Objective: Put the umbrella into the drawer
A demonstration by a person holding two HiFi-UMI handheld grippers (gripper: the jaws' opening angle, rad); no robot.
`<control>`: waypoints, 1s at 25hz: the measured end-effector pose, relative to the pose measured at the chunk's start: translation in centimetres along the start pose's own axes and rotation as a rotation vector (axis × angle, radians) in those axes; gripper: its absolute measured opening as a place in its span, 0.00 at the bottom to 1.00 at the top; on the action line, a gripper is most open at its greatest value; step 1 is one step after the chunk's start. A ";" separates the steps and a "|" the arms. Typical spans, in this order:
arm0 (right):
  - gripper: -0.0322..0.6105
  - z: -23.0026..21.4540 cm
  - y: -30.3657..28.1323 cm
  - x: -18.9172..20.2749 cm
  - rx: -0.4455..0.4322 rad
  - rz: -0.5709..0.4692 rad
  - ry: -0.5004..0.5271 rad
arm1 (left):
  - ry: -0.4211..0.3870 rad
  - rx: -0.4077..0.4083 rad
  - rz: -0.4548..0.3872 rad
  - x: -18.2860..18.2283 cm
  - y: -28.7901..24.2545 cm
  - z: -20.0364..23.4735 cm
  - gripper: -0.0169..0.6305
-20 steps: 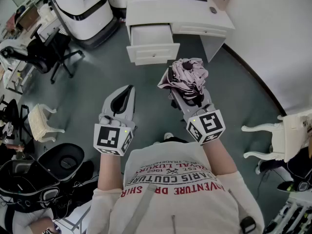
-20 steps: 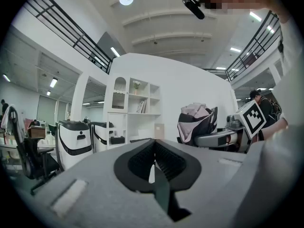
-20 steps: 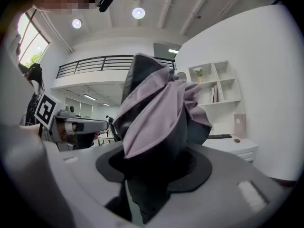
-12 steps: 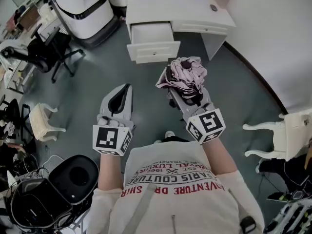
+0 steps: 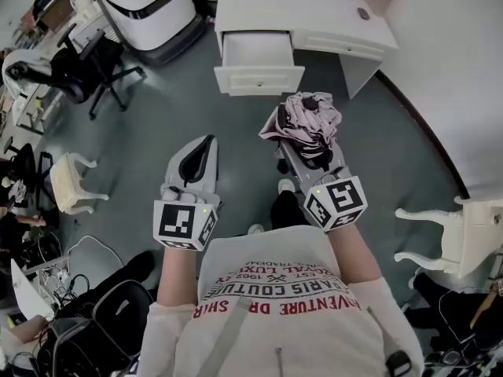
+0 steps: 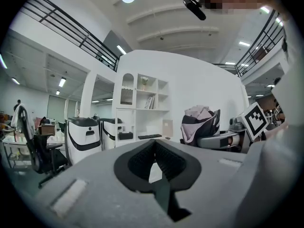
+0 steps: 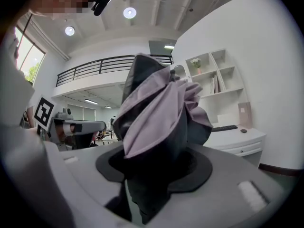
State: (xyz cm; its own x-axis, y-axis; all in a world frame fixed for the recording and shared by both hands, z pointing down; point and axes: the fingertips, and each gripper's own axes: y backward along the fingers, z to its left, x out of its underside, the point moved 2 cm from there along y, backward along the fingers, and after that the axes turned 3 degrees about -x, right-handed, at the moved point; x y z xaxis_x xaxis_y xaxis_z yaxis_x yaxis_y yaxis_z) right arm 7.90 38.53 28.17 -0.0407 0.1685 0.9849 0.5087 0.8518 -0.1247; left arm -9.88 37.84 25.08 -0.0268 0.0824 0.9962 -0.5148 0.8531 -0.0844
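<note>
A folded umbrella [image 5: 305, 126] in pale pink and black sticks out of my right gripper [image 5: 302, 149], whose jaws are shut on it; the right gripper view shows the same umbrella [image 7: 156, 127] filling the space between the jaws. To its left my left gripper [image 5: 196, 159] is held level, shut, with nothing in it [image 6: 154, 163]. From the left gripper view the umbrella [image 6: 199, 125] appears off to the right. Ahead stands a white desk [image 5: 314, 14] with its left drawer [image 5: 258, 65] pulled open. Both grippers are well short of the drawer, over the grey floor.
A white machine with a black stripe [image 5: 145, 10] stands left of the desk. An office chair [image 5: 75, 73] and a small white stool [image 5: 71, 183] are at the left, a white chair [image 5: 456, 234] at the right. A white wall [image 5: 456, 77] curves along the right side.
The desk and open drawer have shifted slightly lower and to the right in the head view. Both grippers keep the same pose, the umbrella still held by the right one.
</note>
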 end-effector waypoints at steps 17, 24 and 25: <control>0.36 -22.5 -16.3 -3.7 -0.171 0.070 0.070 | 0.030 -0.181 -0.036 -2.1 -25.1 3.8 0.04; 0.36 -29.4 -21.1 -3.0 -0.214 0.115 0.119 | 0.018 -0.136 -0.025 -1.6 -33.8 2.3 0.04; 0.36 -30.0 -21.8 -2.8 -0.218 0.122 0.115 | 0.019 -0.136 -0.018 -1.4 -34.7 2.5 0.04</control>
State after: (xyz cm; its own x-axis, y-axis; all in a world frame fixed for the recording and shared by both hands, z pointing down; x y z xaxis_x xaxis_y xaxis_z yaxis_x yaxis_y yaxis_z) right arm 22.72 4.63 31.76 0.1239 0.1955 0.9728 0.6776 0.6996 -0.2269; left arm 5.88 6.85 26.70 -0.0020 0.0749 0.9972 -0.3941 0.9164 -0.0696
